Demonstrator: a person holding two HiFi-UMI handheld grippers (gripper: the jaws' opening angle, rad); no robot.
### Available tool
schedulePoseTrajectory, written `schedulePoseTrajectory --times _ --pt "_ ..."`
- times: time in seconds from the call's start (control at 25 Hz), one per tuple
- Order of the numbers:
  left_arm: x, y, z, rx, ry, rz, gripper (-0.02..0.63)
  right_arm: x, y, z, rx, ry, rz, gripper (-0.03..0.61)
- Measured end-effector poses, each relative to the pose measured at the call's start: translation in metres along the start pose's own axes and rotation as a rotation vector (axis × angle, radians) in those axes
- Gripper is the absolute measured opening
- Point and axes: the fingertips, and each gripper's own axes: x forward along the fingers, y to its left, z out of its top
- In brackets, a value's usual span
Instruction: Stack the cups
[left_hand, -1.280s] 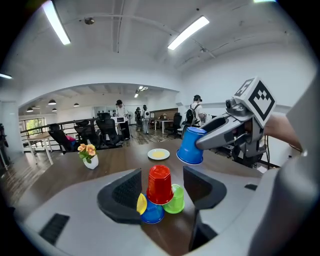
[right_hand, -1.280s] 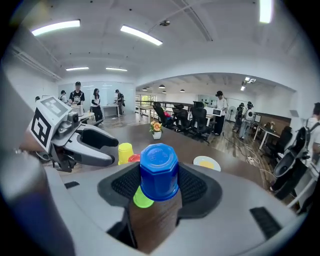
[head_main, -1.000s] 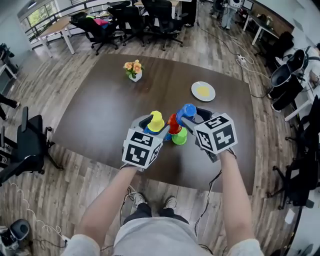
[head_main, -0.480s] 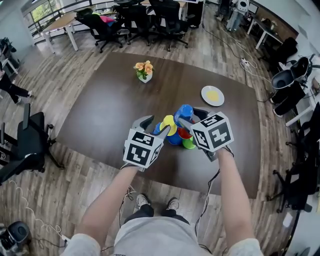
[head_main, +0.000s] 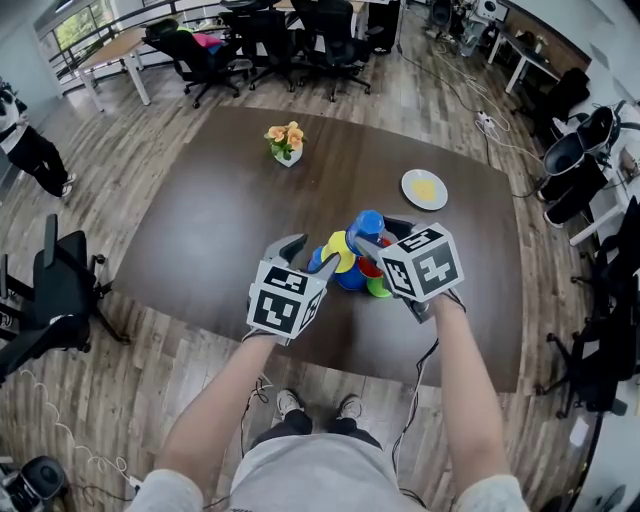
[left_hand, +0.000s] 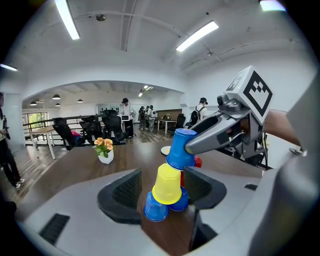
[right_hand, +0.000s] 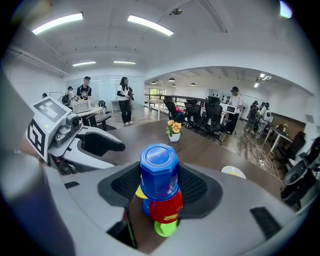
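Head view: on the dark table (head_main: 220, 210), the left gripper (head_main: 315, 252) clasps the tilted yellow cup (head_main: 341, 250) at its fingertips. At 2 o'clock from it, the right gripper (head_main: 381, 229) grips the top blue cup (head_main: 368, 222), base up. The red cup (head_main: 372, 267), green cup (head_main: 378, 289) and lower blue cups (head_main: 348, 278) cluster beneath. At 1 o'clock from the cluster, a plate (head_main: 407, 186) holds something yellow. At 11 o'clock, a white pot (head_main: 288, 156) holds flowers.

Left gripper view: the yellow cup leans upside down between the pads, resting on the two lower blue cups. The top blue cup meets its base at 1 o'clock.

Right gripper view: both pads close on the top blue cup's sides. The red cup sits at 6 o'clock under it, with the green cup below that. Whether blue touches red is unclear.
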Motion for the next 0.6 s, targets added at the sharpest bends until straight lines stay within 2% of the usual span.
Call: schedulePoseTrajectory --times 0.6 --pt "-0.004 -0.001 0.005 0.001 -0.008 0.009 0.259 -0.01 -0.001 -0.001 0.054 -0.052 -0.005 0.233"
